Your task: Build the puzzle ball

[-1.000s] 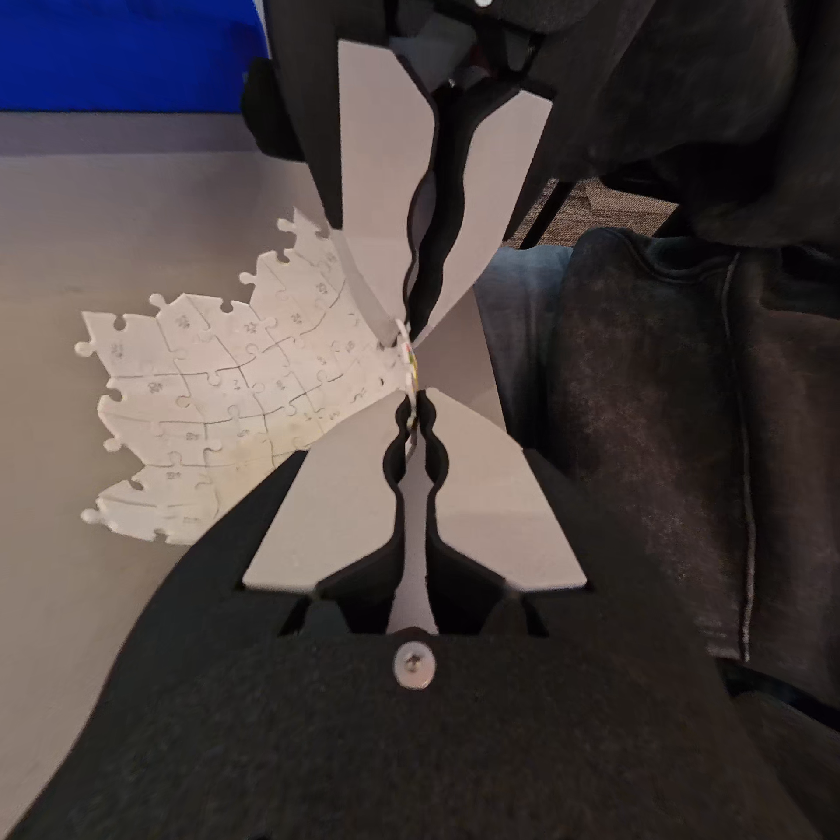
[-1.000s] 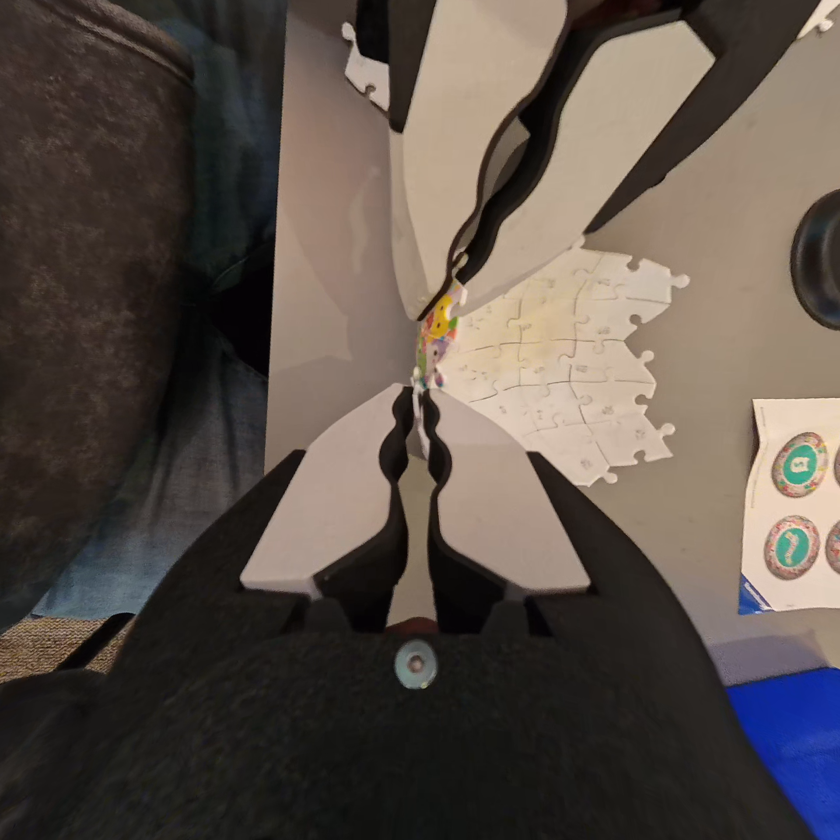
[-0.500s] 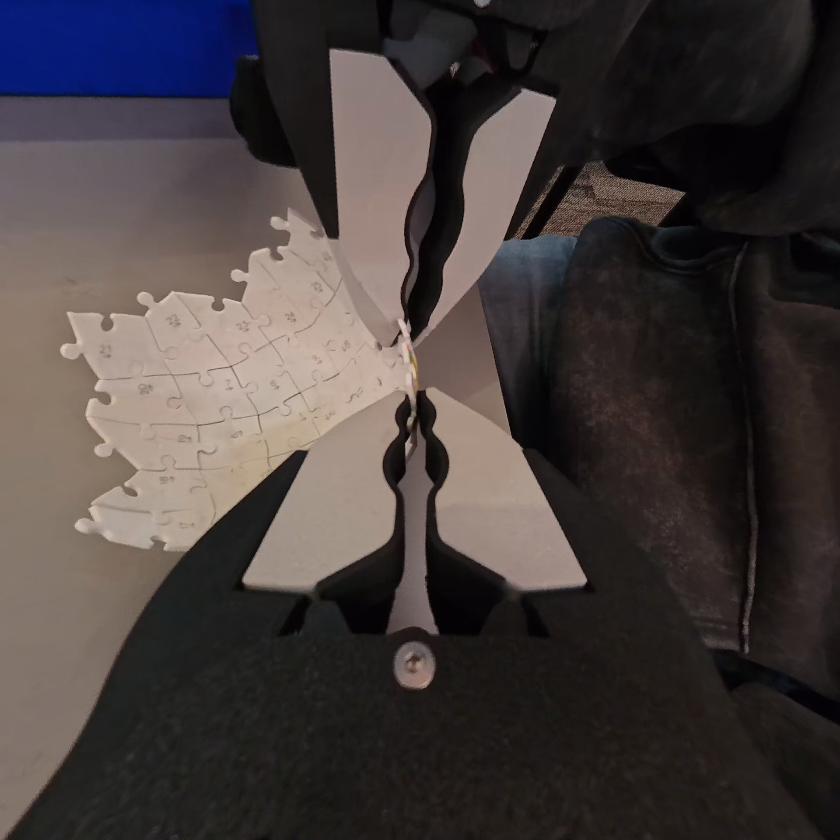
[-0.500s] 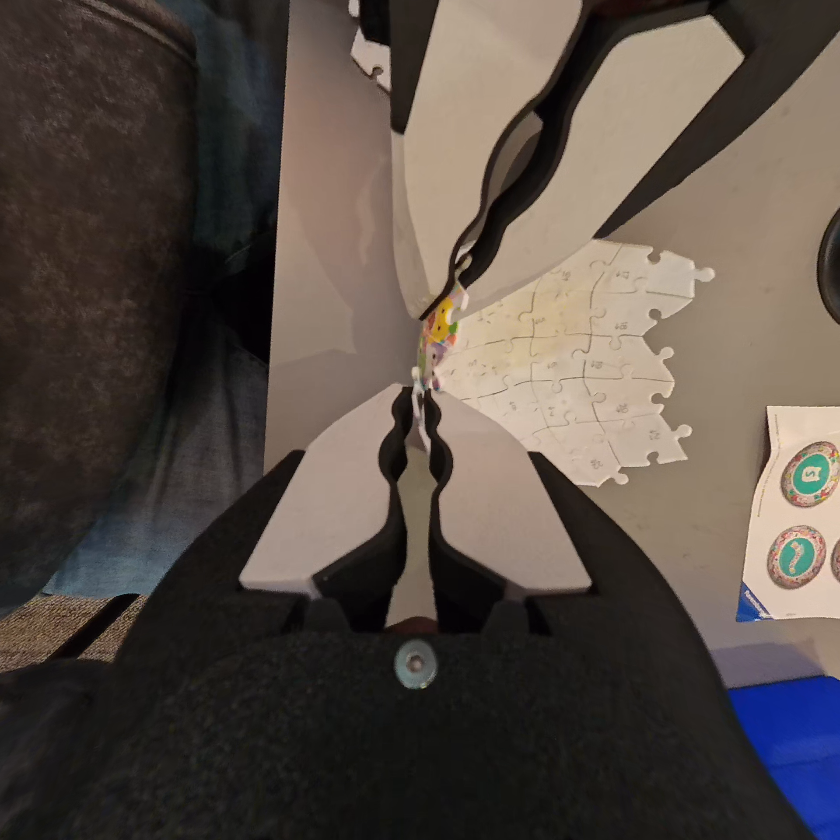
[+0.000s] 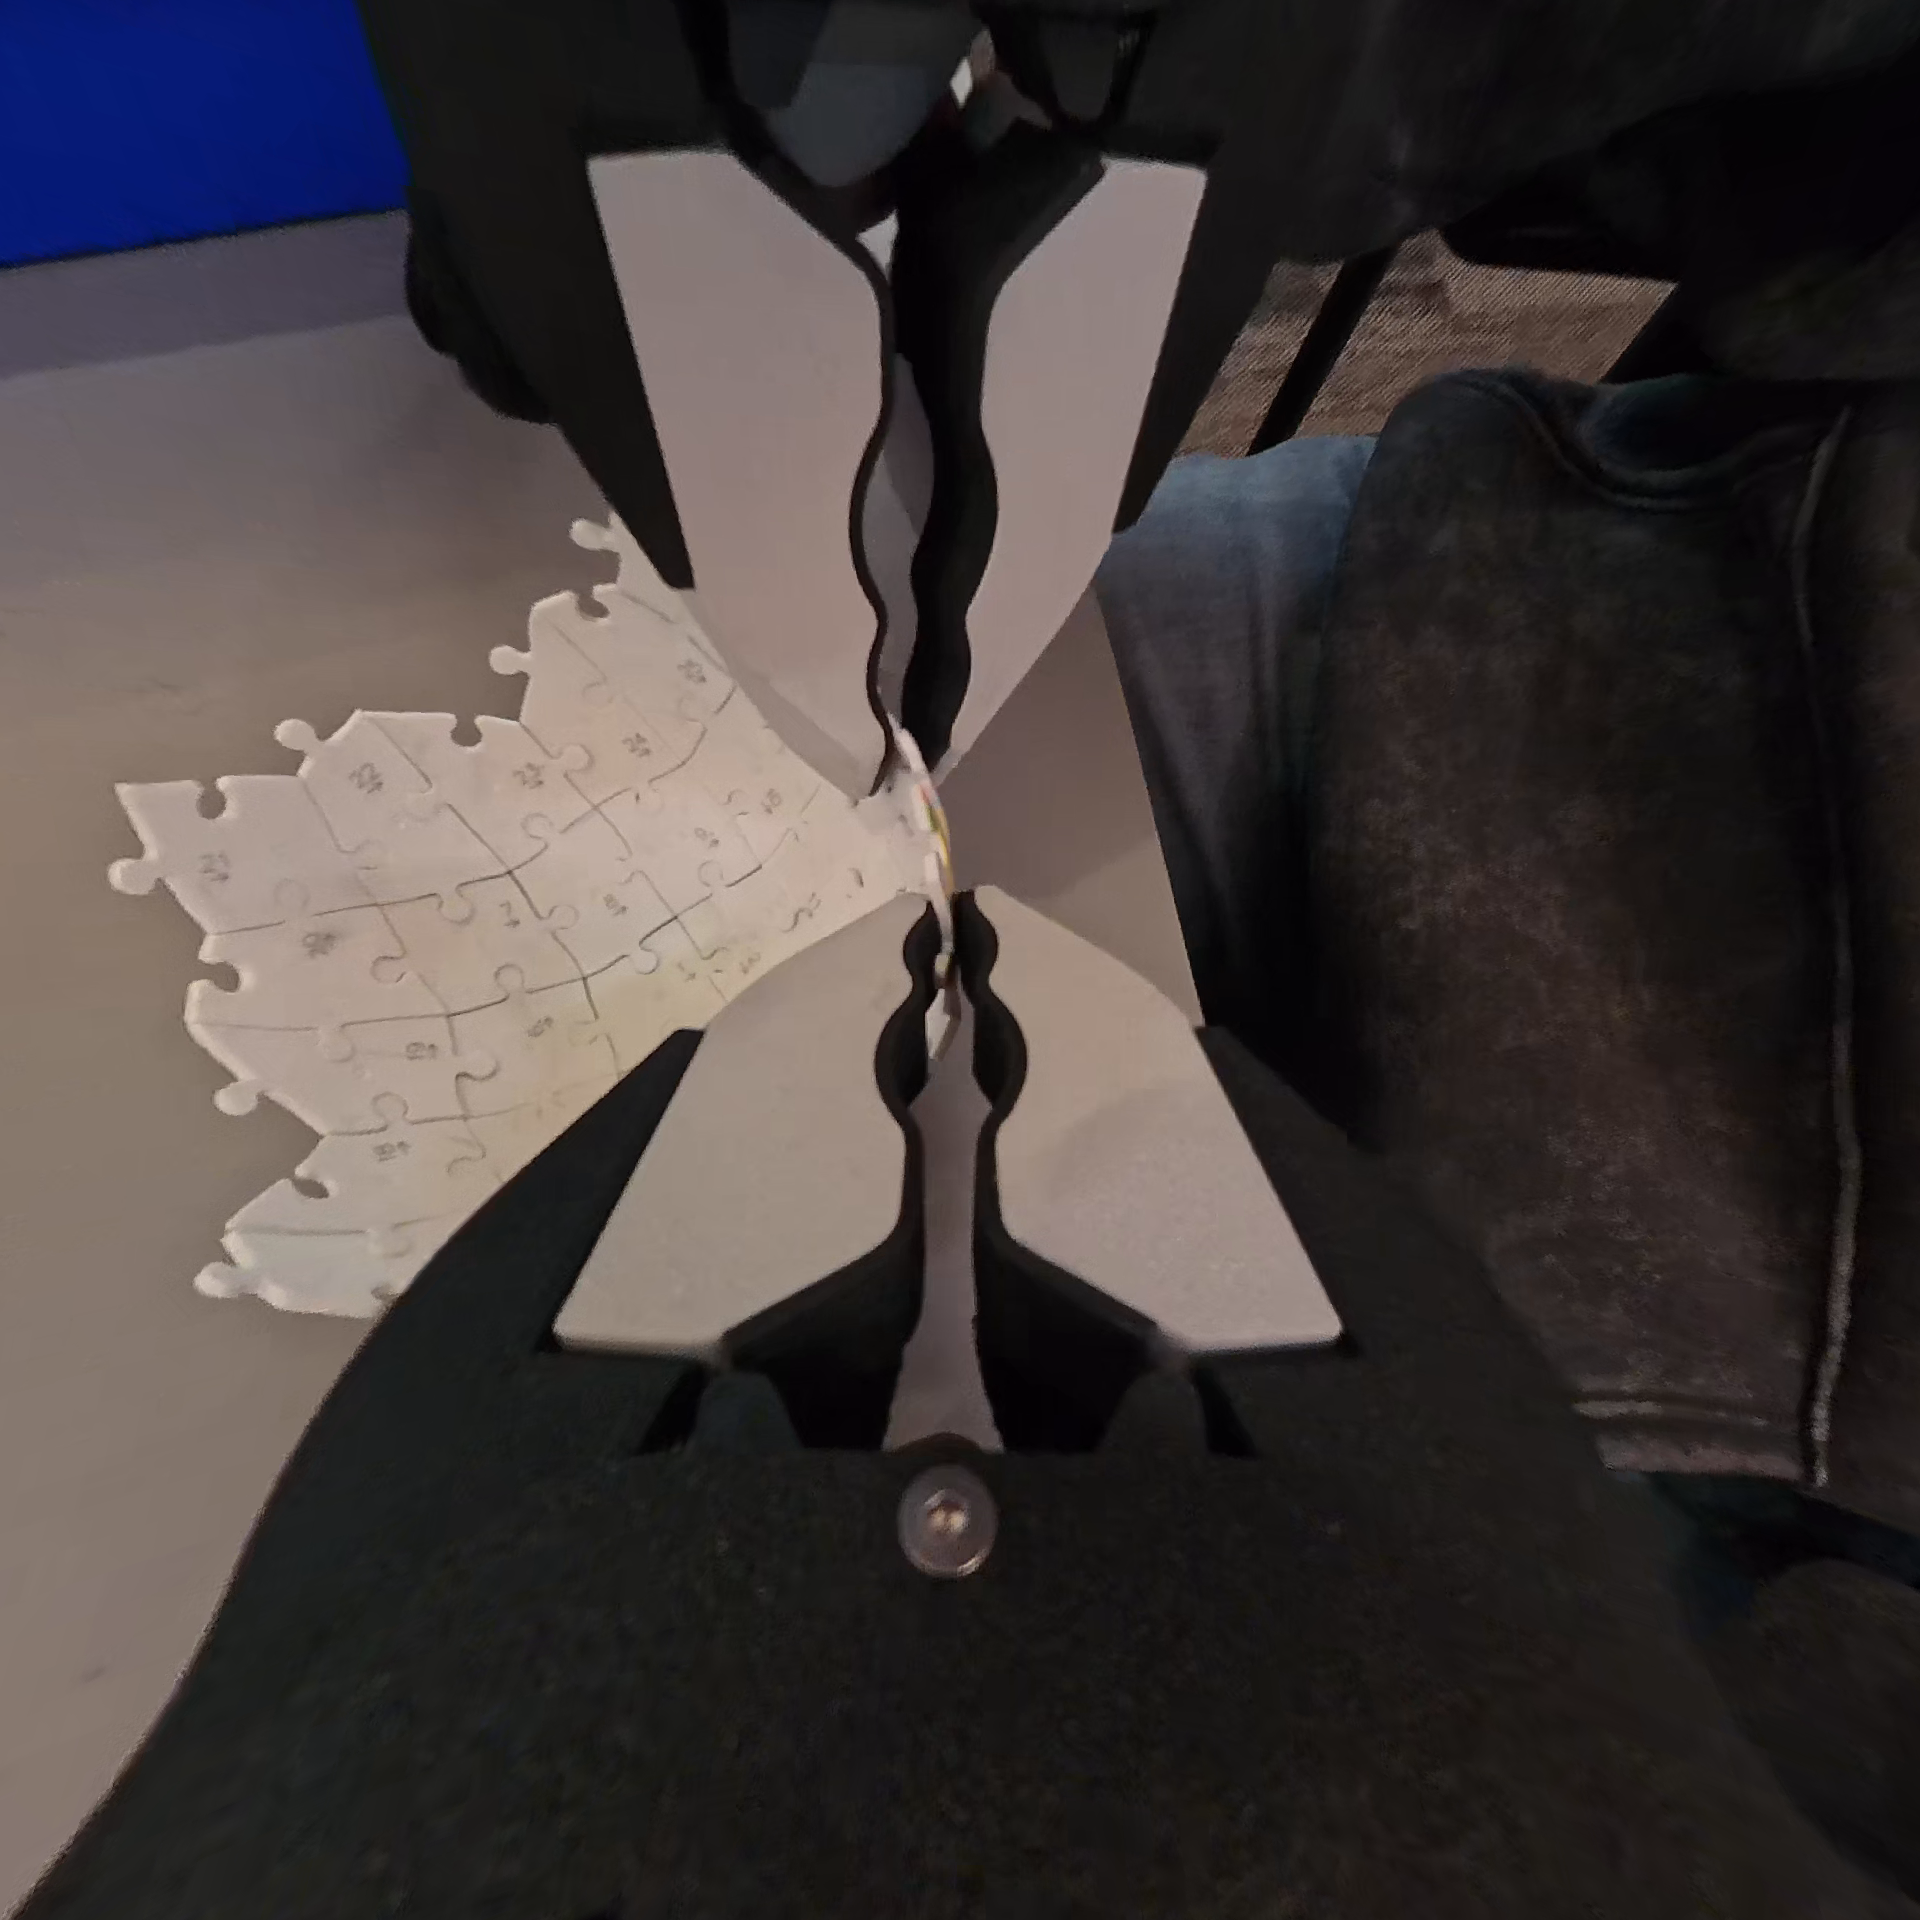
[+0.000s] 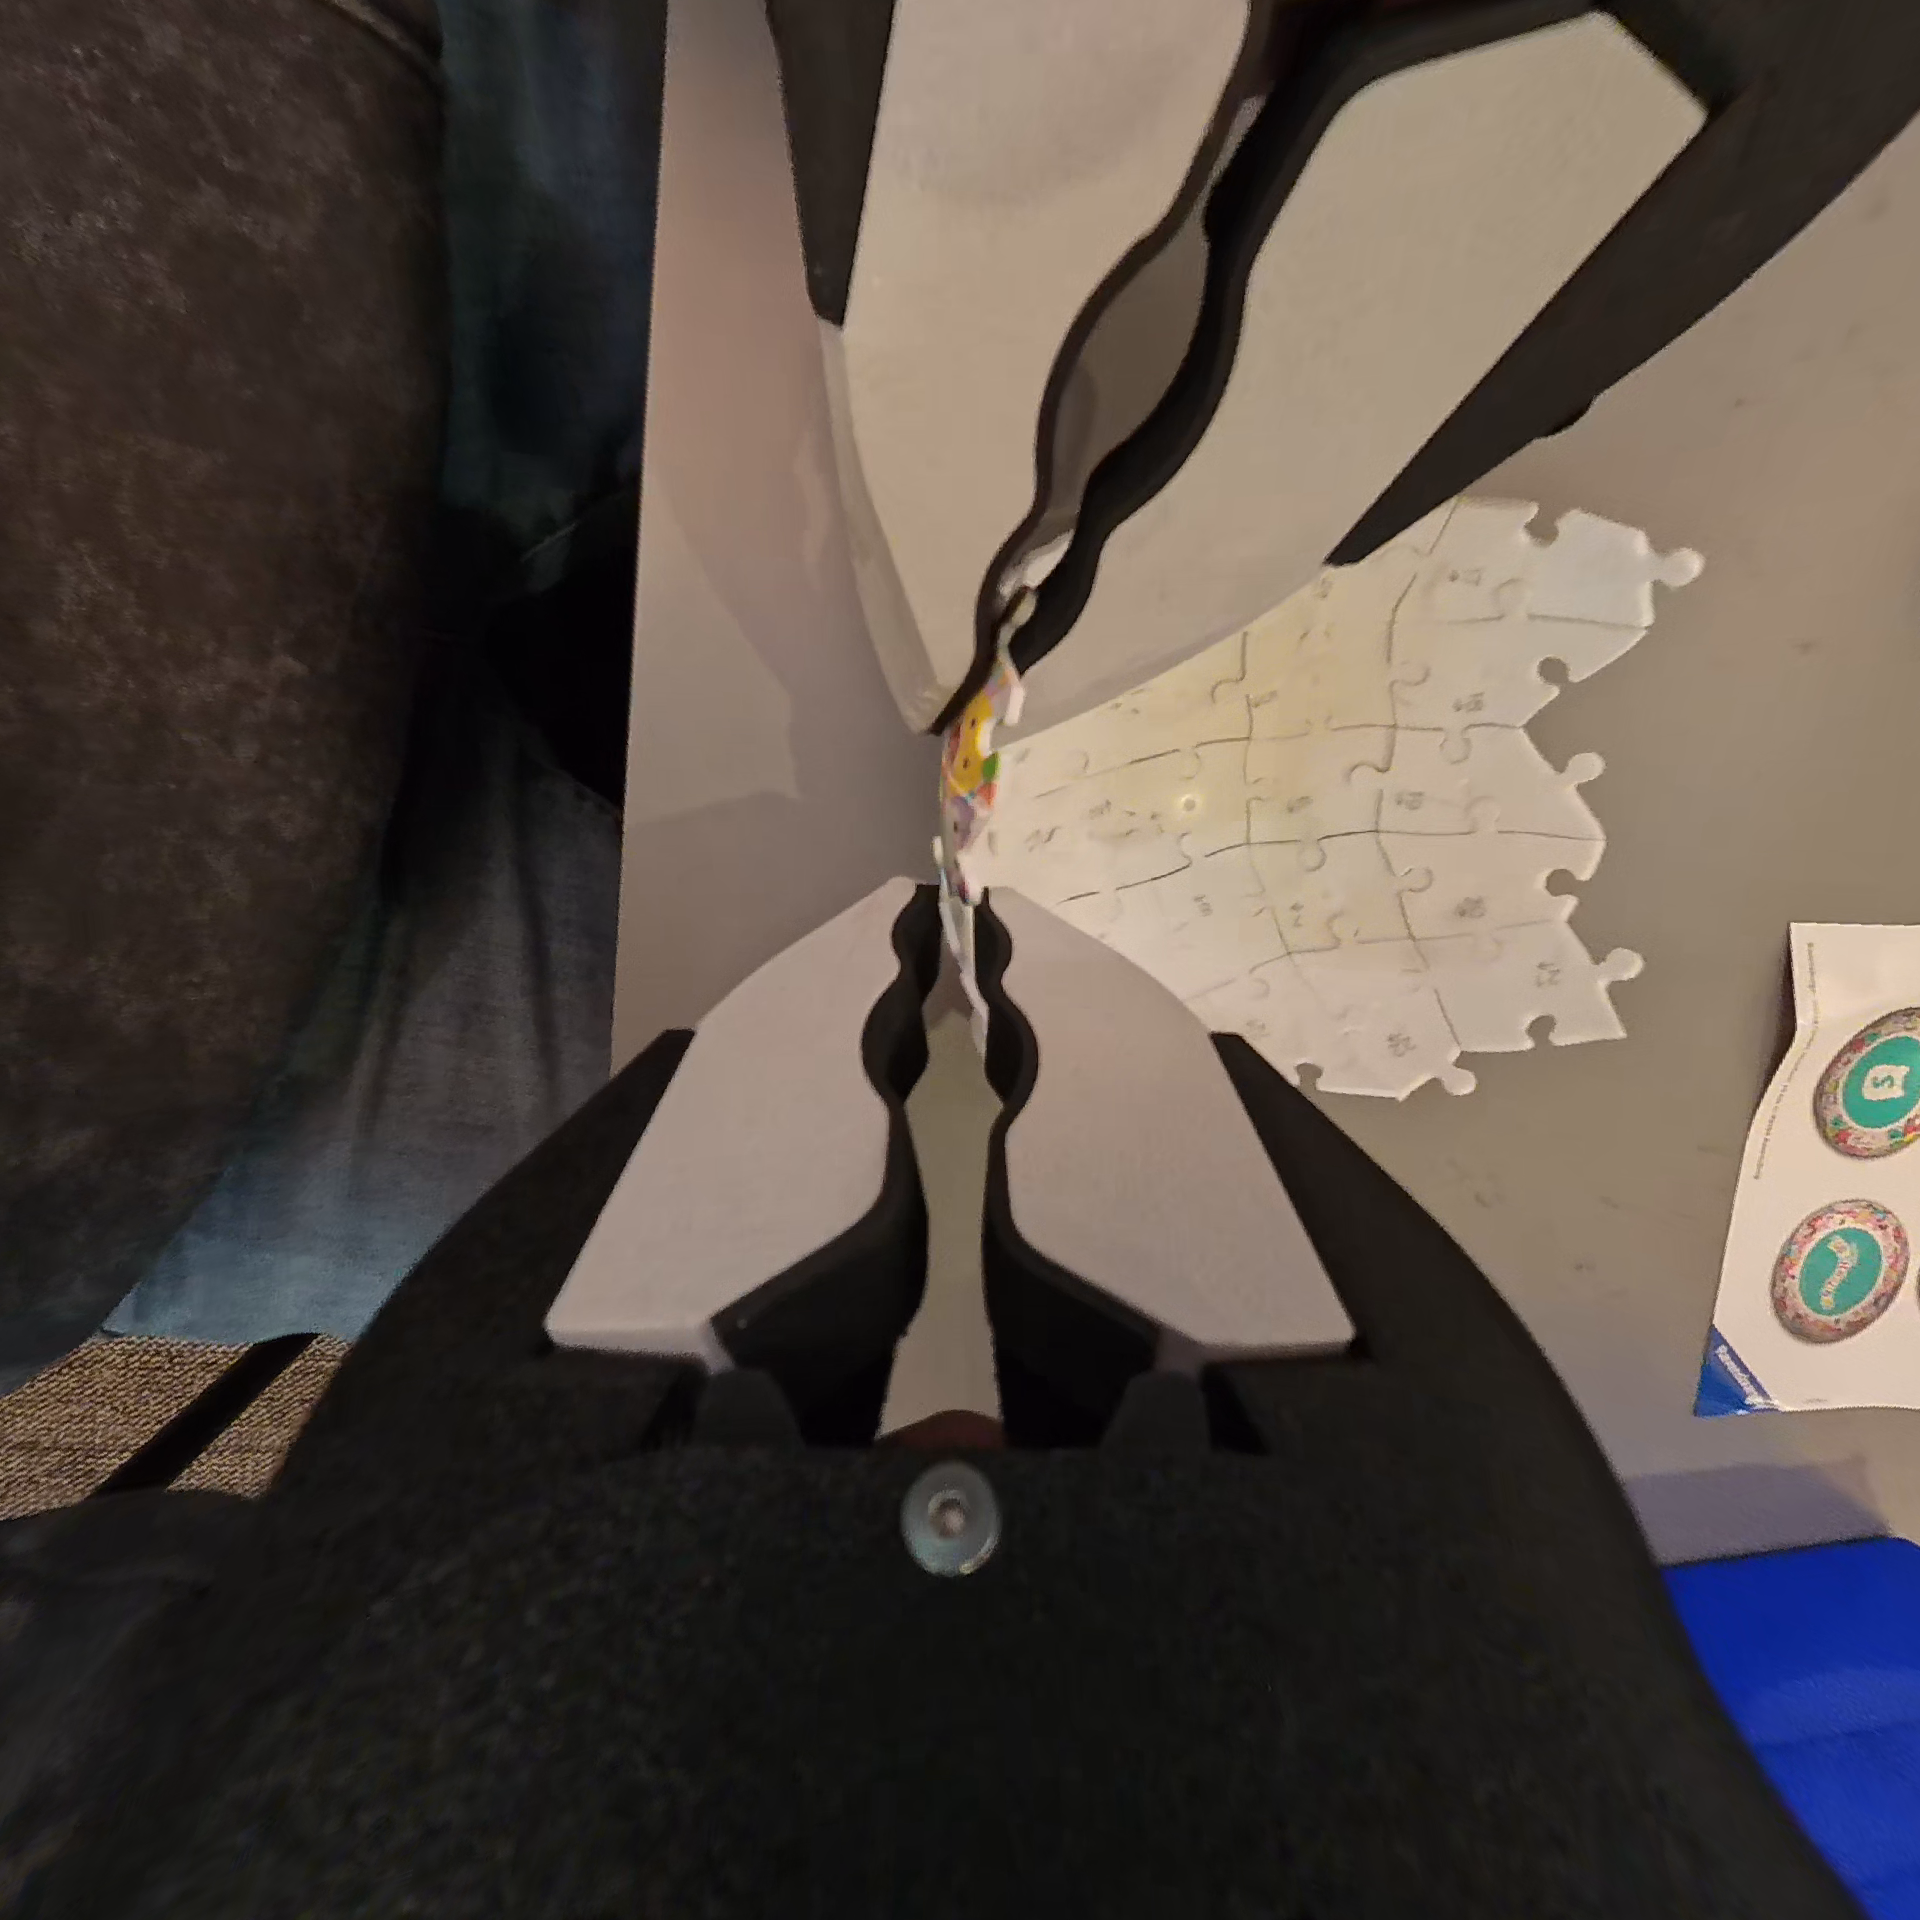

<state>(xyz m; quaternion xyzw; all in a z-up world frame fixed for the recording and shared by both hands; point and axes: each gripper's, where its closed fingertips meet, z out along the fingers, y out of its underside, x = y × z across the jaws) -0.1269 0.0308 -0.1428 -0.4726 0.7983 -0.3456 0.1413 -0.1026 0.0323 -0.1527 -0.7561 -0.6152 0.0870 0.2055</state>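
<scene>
In the left wrist view, the left gripper [image 5: 943,935], black with grey finger plates, pinches the near edge of the curved white sheet of joined plastic puzzle pieces [image 5: 457,935]. The right gripper [image 5: 909,764] comes from above and pinches the same edge just beyond it. The sheet fans out to the left of the two tips, its blank numbered back side up, over the grey table [image 5: 156,540].

In the right wrist view, the right gripper [image 6: 961,925] is pressed on the sheet's edge [image 6: 1351,821]; the left gripper [image 6: 1003,665] bites just above it, and a colourful printed strip [image 6: 968,769] shows between them. A paper leaflet with round pictures [image 6: 1849,1164] lies right of the sheet.

I judge the step is bending or joining this edge; next needs a steady, gentle squeeze without popping pieces apart
</scene>
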